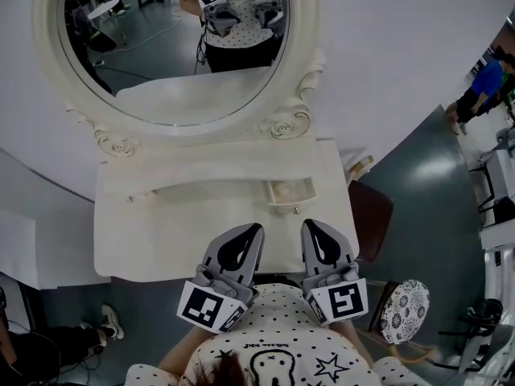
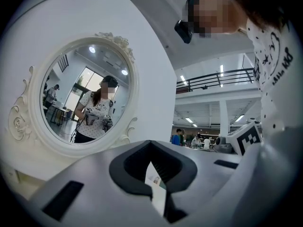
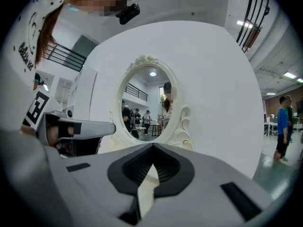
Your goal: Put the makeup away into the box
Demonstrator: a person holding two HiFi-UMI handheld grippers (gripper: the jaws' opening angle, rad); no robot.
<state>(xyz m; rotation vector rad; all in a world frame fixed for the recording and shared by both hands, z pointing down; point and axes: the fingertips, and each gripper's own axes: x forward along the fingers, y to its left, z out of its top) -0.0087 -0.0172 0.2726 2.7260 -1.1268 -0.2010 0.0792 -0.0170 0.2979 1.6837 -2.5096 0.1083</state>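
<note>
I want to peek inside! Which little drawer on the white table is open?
The right drawer, ahead of the right tool: it is pulled out, showing its inside. The left drawer is shut flush.

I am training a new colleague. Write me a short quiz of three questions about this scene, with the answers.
1. True or false: the left gripper holds a makeup item.
2. Which drawer of the table is open? A: the left one. B: the right one. C: neither.
3. How do the jaws of the right gripper stand?

Key:
1. False. Its jaws are shut with nothing between them.
2. B.
3. Shut, with nothing between them.
</note>
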